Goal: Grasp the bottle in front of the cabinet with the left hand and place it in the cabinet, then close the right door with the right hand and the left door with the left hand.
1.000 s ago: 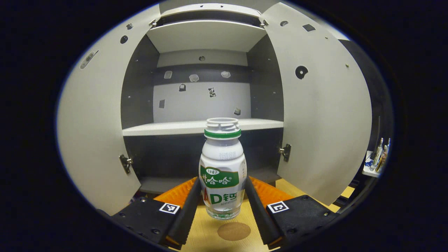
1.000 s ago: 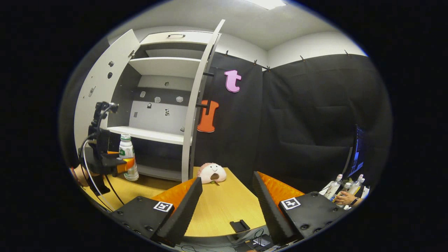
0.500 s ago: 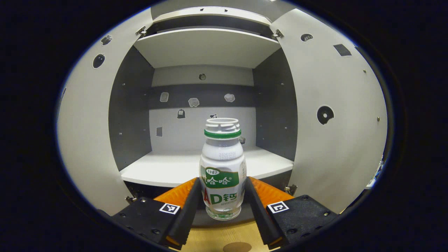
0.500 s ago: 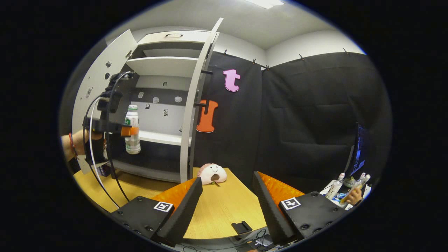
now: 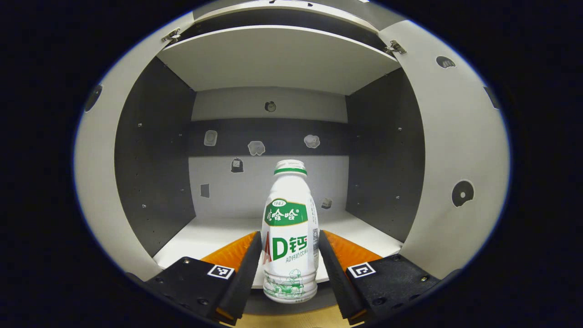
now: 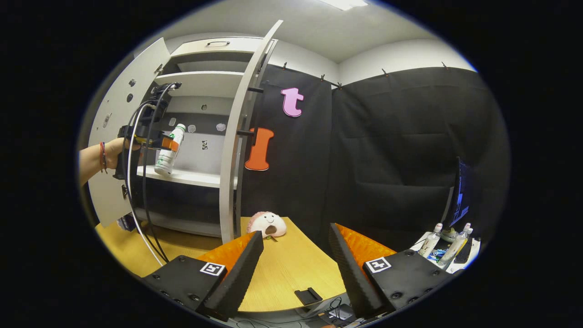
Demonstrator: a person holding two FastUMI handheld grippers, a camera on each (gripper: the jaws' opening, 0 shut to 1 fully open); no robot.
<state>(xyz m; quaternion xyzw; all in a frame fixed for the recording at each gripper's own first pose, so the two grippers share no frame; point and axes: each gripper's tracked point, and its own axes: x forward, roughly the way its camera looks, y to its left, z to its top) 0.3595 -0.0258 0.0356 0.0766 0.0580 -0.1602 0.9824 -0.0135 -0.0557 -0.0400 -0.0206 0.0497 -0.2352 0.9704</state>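
Left gripper view: left gripper (image 5: 290, 259) clamping tilted drink bottle (image 5: 289, 237) over cabinet shelf (image 5: 205, 237) front edge; level before releasing. Right gripper (image 6: 295, 264) gaping, empty.

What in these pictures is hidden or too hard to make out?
- Whether the bottle touches the shelf: left gripper view, its base hangs below the shelf's front edge; right gripper view, too small.
- Bottle's sides: left gripper view, covered by the left gripper fingers.
- Small bottles at far right: right gripper view, too small.
- Cabinet's lower compartment: right gripper view, dark.
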